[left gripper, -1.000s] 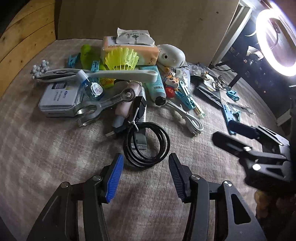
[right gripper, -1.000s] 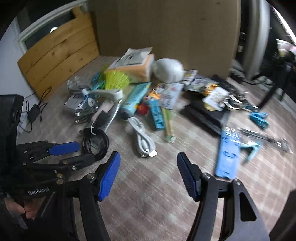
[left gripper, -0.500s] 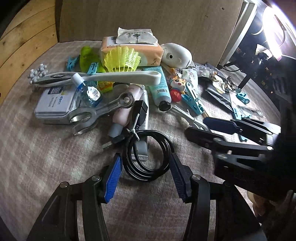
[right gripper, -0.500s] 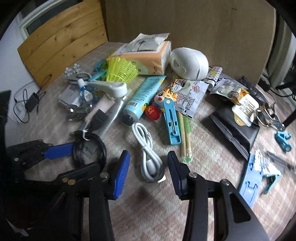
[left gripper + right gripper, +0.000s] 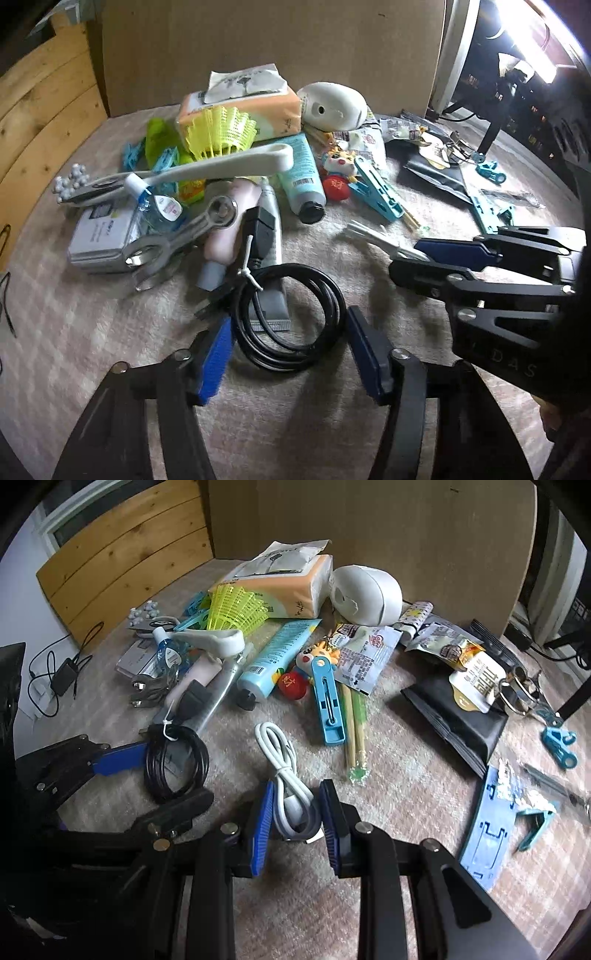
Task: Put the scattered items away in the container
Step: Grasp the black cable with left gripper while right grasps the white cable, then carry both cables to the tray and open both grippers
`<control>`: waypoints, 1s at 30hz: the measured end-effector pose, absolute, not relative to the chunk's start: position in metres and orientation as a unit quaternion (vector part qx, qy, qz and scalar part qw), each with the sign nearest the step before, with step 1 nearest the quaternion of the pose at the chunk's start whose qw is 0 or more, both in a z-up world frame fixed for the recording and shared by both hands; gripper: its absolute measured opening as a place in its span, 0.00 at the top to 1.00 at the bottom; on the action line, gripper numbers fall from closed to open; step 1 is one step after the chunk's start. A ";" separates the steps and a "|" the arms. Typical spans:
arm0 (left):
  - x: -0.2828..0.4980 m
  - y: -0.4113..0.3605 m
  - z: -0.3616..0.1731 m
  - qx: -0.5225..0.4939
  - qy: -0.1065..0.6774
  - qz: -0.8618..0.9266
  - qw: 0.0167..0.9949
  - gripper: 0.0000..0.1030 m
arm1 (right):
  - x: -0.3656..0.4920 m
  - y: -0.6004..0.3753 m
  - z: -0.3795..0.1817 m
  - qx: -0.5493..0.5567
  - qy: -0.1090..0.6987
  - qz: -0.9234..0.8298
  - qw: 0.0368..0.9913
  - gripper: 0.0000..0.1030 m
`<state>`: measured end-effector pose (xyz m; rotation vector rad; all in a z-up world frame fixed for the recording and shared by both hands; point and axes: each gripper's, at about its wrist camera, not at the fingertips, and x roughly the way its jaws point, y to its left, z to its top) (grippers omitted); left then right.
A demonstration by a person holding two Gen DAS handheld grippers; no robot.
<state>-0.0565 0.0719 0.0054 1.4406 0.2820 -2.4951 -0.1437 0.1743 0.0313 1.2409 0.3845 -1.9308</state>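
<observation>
Grey carpet (image 5: 406, 797) carries a crowded heap: tissue pack (image 5: 280, 585), yellow shuttlecock (image 5: 236, 607), teal tube (image 5: 277, 653). 2 cables lie nearest. Right gripper (image 5: 295, 808) has been closing, pads against the looped white cable (image 5: 286, 771). Left gripper (image 5: 288, 350), widening, straddles the coiled black cable (image 5: 291, 317) untouched.

This looks like a home room used for filming; a woven beige carpet (image 5: 406, 775) carries household odds and ends: a tissue pack (image 5: 280, 587), a shuttlecock (image 5: 236, 609), snack packets (image 5: 365, 653). A wooden panel (image 5: 122, 565) and cardboard sheet (image 5: 388, 531) stand behind; a bright lamp (image 5: 528, 33) glares.
</observation>
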 end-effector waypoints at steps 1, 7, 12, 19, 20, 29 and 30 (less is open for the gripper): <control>-0.055 0.069 0.006 0.491 0.105 -0.857 0.117 0.46 | -0.144 0.177 0.031 0.493 0.147 -0.762 0.395 0.75; -0.033 0.048 0.011 0.482 0.161 -0.856 0.098 0.47 | -0.137 0.195 0.034 0.503 0.122 -0.765 0.383 0.76; -0.013 0.045 0.024 0.477 0.168 -0.858 0.090 0.48 | -0.129 0.217 0.041 0.505 0.101 -0.774 0.370 0.76; -0.013 0.072 0.059 0.458 0.147 -0.875 0.048 0.48 | -0.112 0.244 0.069 0.490 0.070 -0.800 0.339 0.76; -0.015 0.079 0.063 0.455 0.140 -0.878 0.041 0.48 | -0.110 0.253 0.074 0.485 0.067 -0.807 0.331 0.76; -0.027 0.139 0.087 0.446 0.096 -0.889 -0.047 0.48 | -0.092 0.301 0.100 0.454 0.025 -0.846 0.279 0.76; -0.028 0.145 0.089 0.446 0.091 -0.889 -0.056 0.48 | -0.092 0.306 0.103 0.449 0.020 -0.850 0.274 0.76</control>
